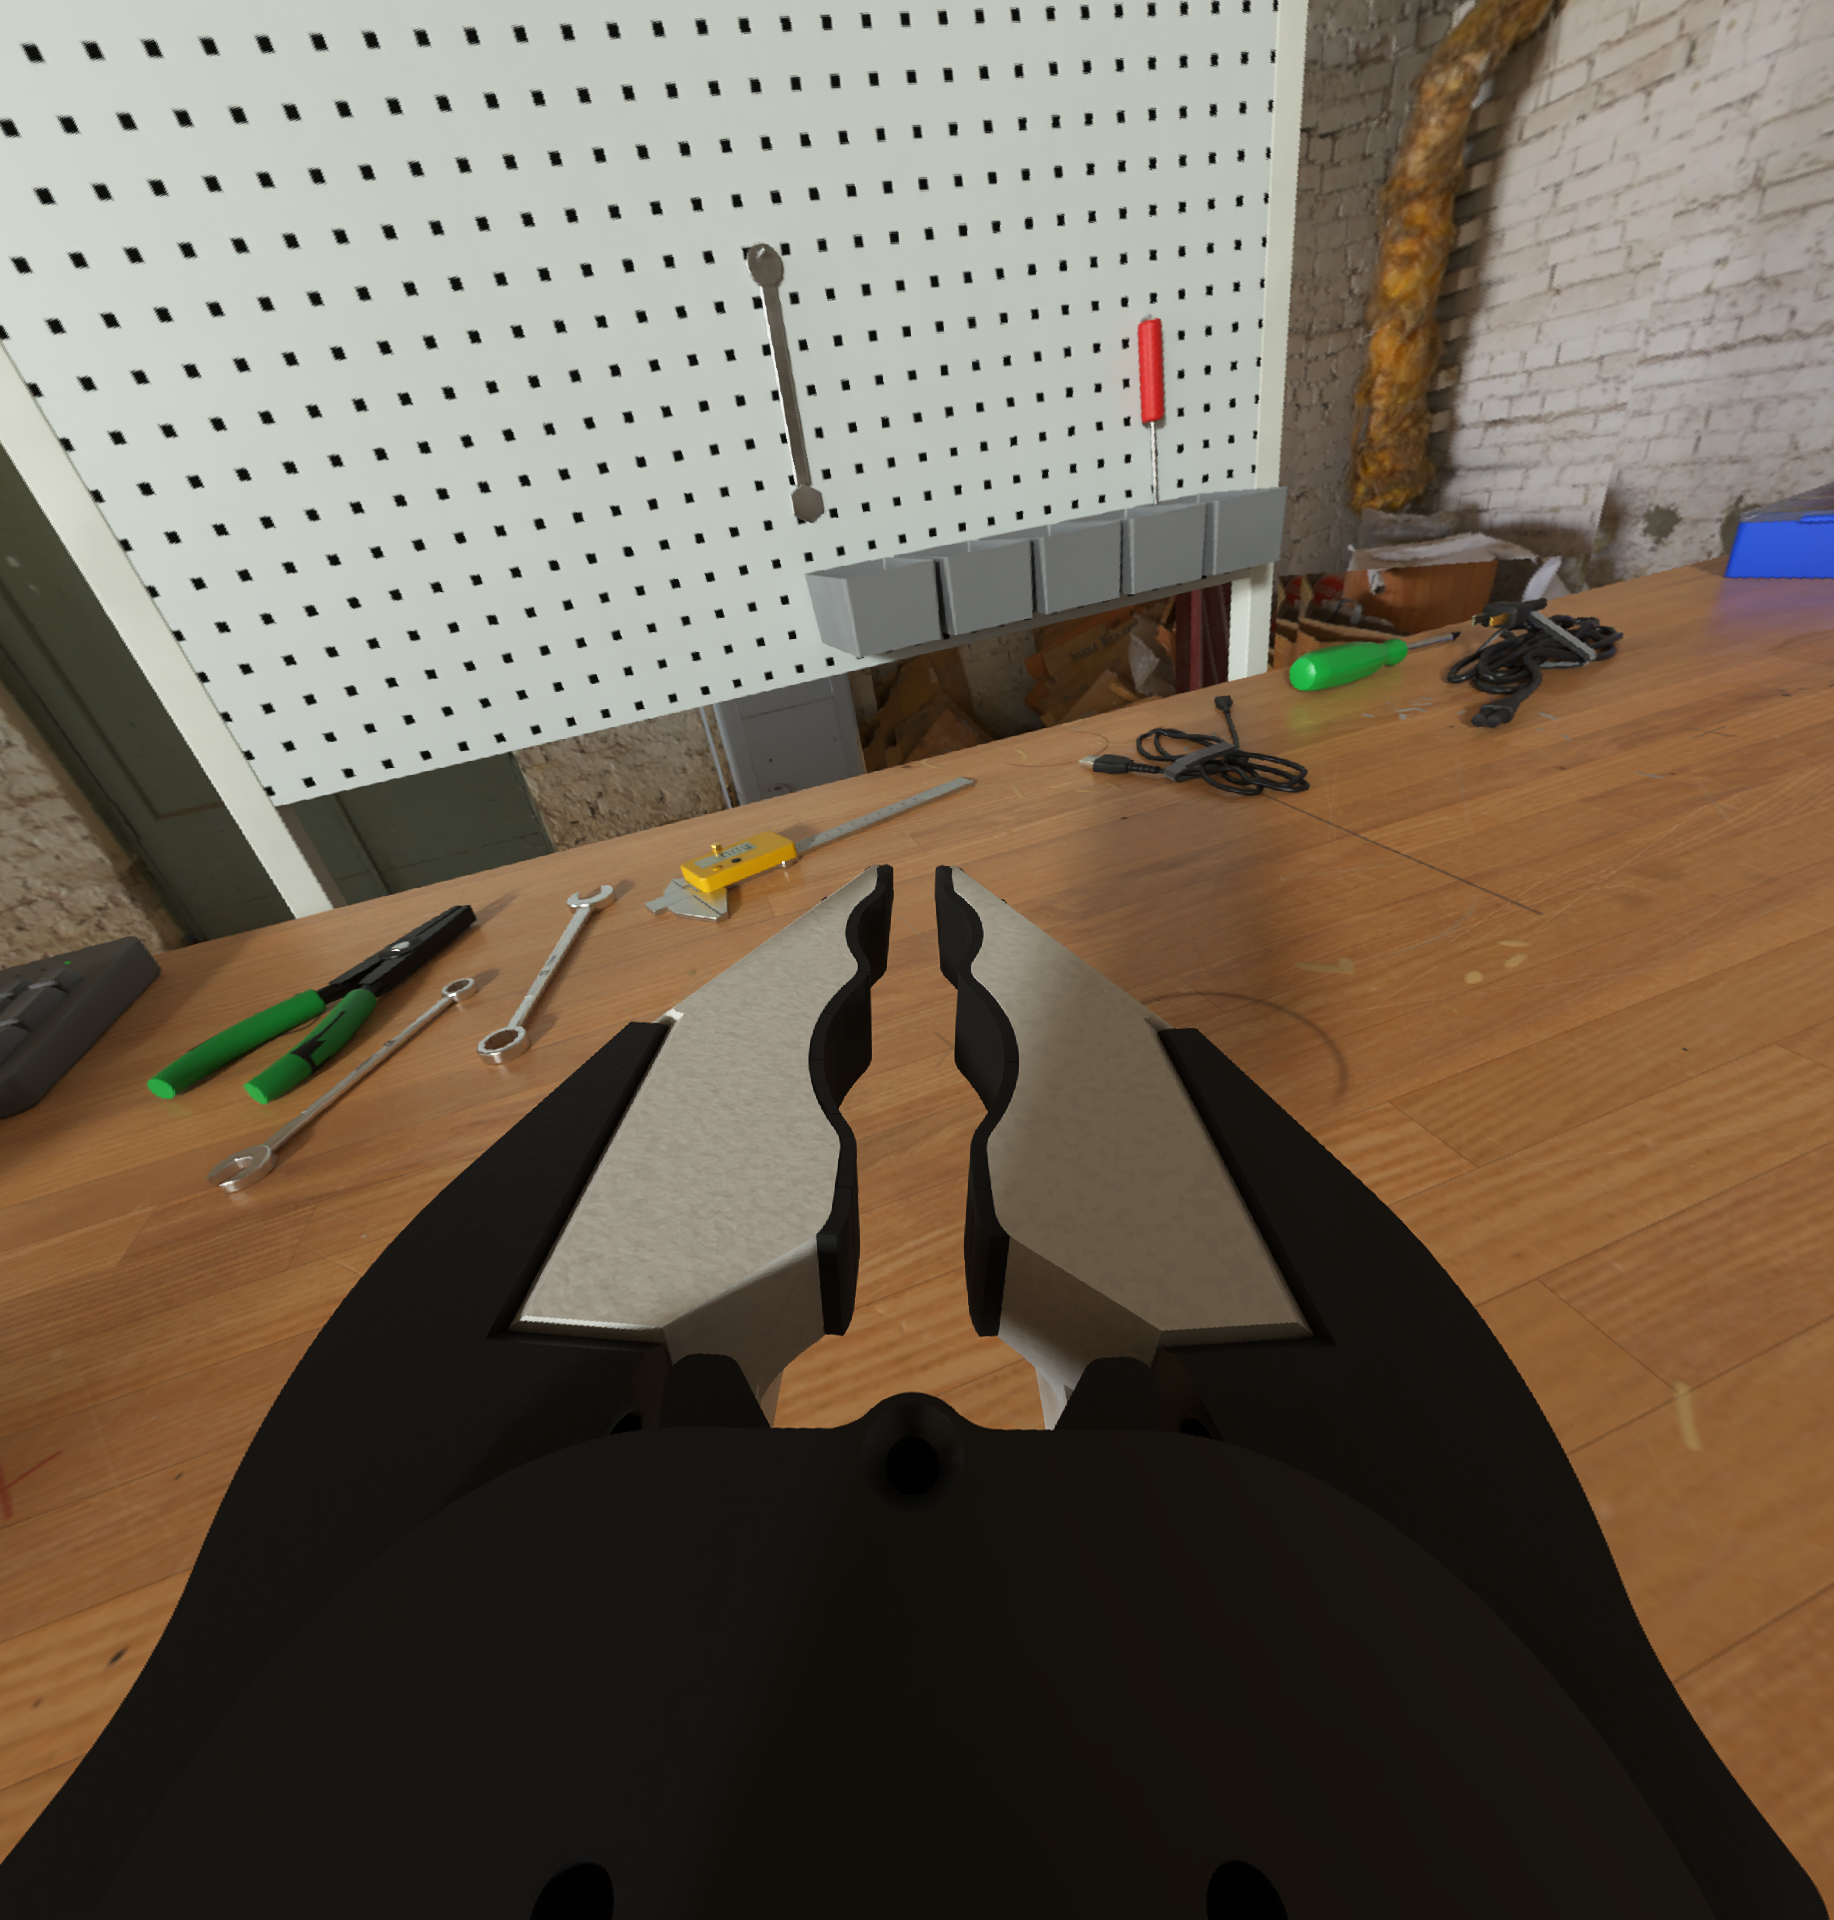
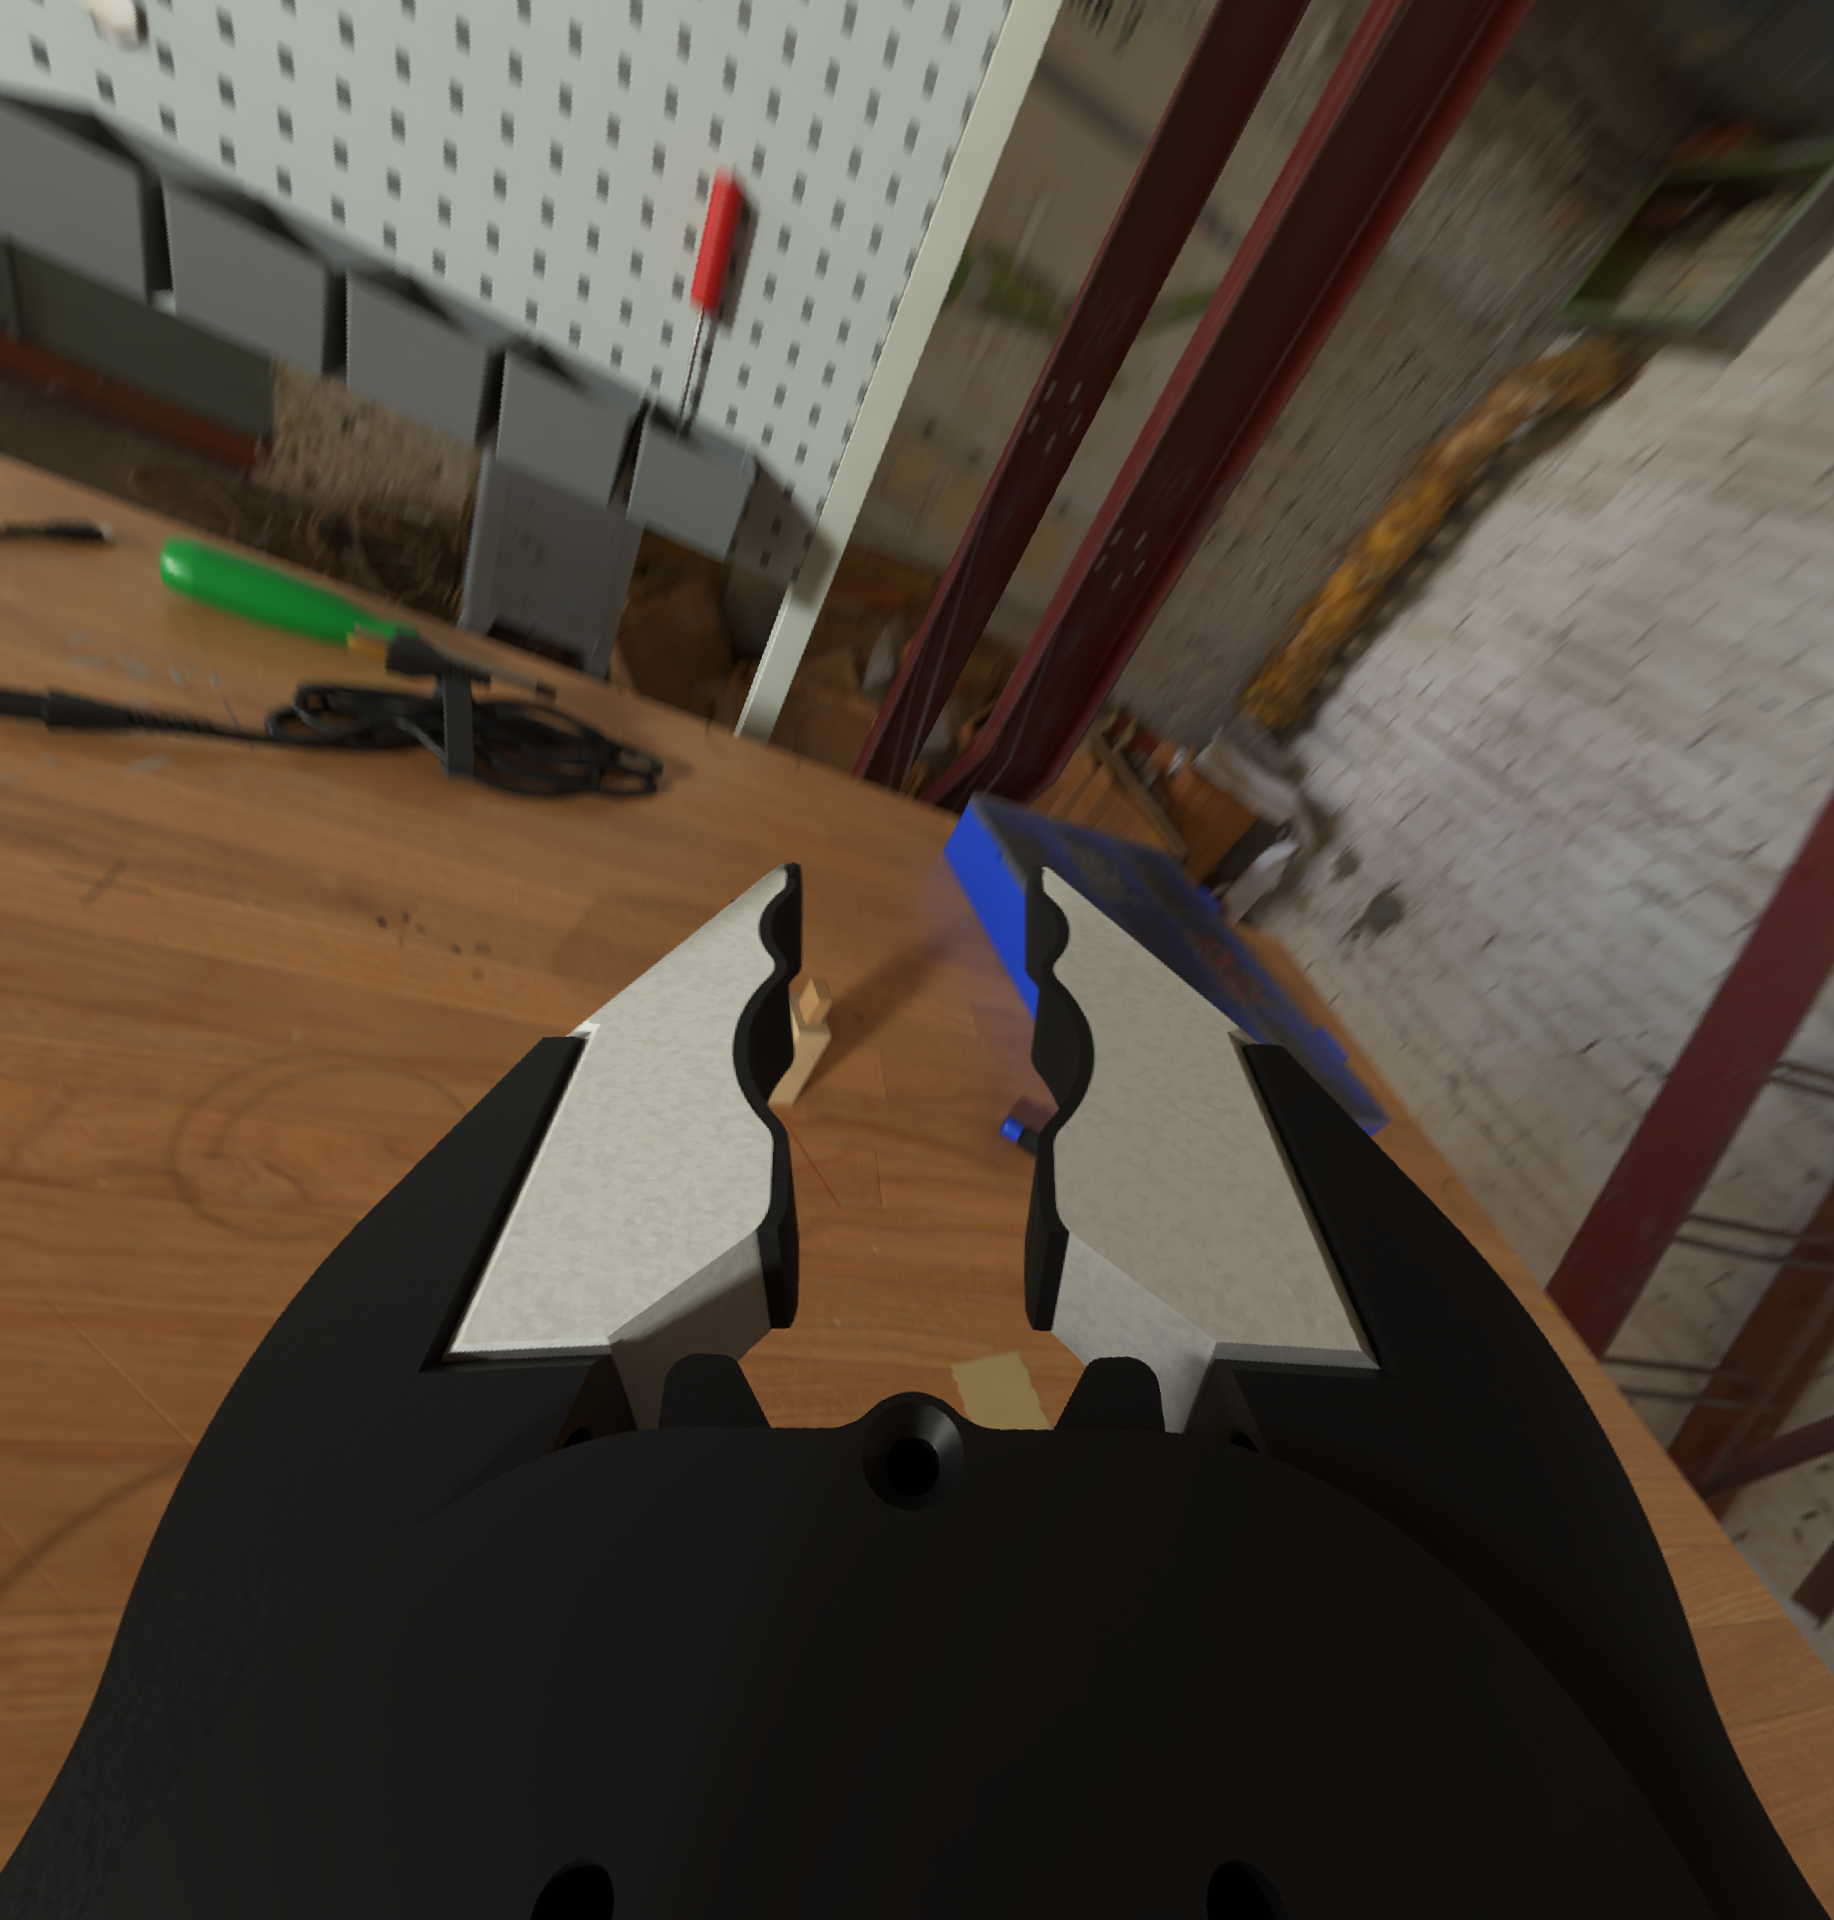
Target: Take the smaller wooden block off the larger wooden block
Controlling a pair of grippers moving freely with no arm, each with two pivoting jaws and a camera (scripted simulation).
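Observation:
In the right wrist view a small pale wooden block [image 2: 815,998] sits on top of a taller, larger wooden block [image 2: 805,1062] that stands on the wooden workbench [image 2: 269,1039]. My right gripper [image 2: 915,878] is open and empty. The blocks stand beyond it, just inside its left finger [image 2: 664,1101], which hides part of the larger block. My left gripper [image 1: 913,873] hovers over bare bench with only a narrow slit between its jaws and nothing in them. No block shows in the left wrist view.
A blue box [image 2: 1152,935] lies by the bench's right edge, just past the right finger, with a small blue piece [image 2: 1015,1129] near it. A green screwdriver [image 2: 258,597] and coiled cable [image 2: 497,732] lie far left. Pliers [image 1: 310,1003], wrenches [image 1: 544,971] and a caliper [image 1: 736,862] lie ahead of the left gripper.

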